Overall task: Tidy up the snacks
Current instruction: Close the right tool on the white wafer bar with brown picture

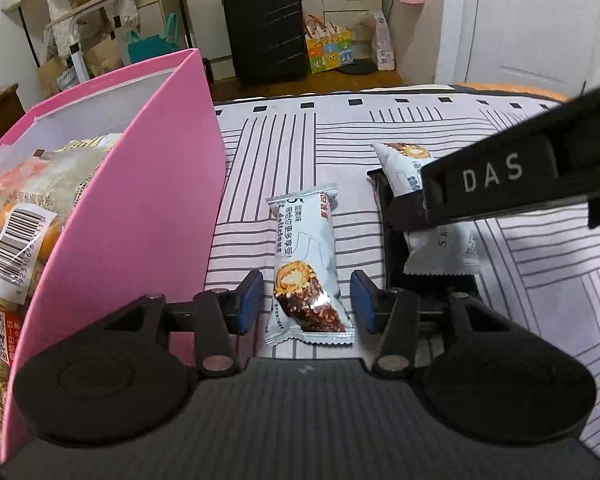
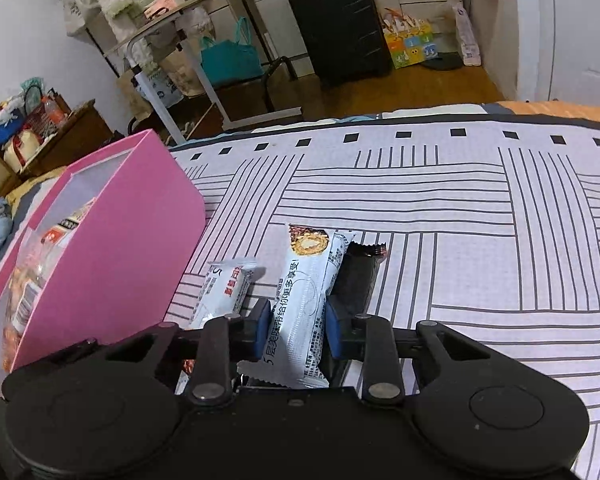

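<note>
A white snack bar [image 1: 306, 264] lies on the striped bedsheet between the blue pads of my left gripper [image 1: 306, 302]; the pads stand apart from the wrapper on both sides, so this gripper is open. A second white snack bar [image 2: 306, 300] lies partly over a black wrapper [image 2: 358, 276], and my right gripper [image 2: 298, 328] is shut on it, pads pressed to its sides. In the left wrist view this bar [image 1: 404, 168] shows under the right gripper's black body [image 1: 520, 176]. The pink box [image 1: 140, 208] stands at left, holding bagged snacks [image 1: 16, 232].
The bed's far edge [image 2: 380, 120] drops to a wooden floor with a black suitcase [image 2: 340, 24], a folding table [image 2: 204, 12] and a white door [image 1: 532, 20]. The pink box [image 2: 112, 248] stands close to the left gripper's left finger.
</note>
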`<state>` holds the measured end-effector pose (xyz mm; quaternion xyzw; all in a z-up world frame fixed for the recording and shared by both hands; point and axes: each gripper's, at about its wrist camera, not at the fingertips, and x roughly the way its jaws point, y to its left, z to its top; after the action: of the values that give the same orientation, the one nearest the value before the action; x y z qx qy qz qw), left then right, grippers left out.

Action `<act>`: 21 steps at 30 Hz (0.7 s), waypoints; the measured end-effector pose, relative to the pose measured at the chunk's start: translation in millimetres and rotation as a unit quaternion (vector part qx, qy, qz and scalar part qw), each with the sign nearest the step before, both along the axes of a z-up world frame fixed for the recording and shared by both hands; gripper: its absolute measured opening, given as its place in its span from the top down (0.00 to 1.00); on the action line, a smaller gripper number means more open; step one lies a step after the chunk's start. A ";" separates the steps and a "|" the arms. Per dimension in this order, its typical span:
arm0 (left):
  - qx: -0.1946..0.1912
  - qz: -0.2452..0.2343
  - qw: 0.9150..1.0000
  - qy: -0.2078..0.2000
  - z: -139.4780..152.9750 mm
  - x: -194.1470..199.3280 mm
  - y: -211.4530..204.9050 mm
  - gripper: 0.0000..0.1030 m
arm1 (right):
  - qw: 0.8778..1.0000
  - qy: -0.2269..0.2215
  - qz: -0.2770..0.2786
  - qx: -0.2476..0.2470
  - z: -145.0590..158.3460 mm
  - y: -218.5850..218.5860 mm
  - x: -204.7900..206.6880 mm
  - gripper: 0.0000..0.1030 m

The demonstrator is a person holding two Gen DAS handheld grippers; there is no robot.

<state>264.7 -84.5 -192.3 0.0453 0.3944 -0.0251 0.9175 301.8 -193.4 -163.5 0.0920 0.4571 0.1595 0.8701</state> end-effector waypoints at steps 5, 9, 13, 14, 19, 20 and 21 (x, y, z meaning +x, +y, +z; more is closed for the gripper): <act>0.000 -0.001 1.000 0.008 1.1 -1.3 2.0 0.68 | 1.000 0.006 -0.003 0.003 -0.8 -3.3 -0.5 0.68; -0.009 0.000 1.000 0.006 3.7 -4.5 4.7 0.70 | 1.000 0.009 -0.012 0.013 -1.6 -9.0 -1.2 0.68; -0.009 -0.005 1.000 0.009 6.8 -10.4 5.6 0.70 | 1.000 0.005 -0.010 0.002 1.9 -9.6 -4.9 0.68; -0.011 -0.007 1.000 0.008 8.7 -12.3 5.8 0.70 | 1.000 0.005 -0.011 0.004 3.2 -10.2 -6.5 0.68; 0.000 -0.036 0.999 -0.003 23.0 -24.3 3.1 0.70 | 1.000 0.014 -0.003 -0.004 12.1 -8.6 -14.3 0.68; 0.000 -0.039 0.999 -0.004 25.2 -27.0 2.6 0.70 | 1.000 0.021 0.000 -0.014 14.8 -7.2 -15.5 0.68; -0.003 -0.040 0.999 -0.003 27.8 -28.8 2.4 0.70 | 0.999 0.030 0.001 -0.026 17.5 -6.0 -16.8 0.68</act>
<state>235.8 -82.1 -164.5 0.0587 0.3893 -0.0629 0.9171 284.9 -199.4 -146.1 0.0735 0.4875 0.1456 0.8578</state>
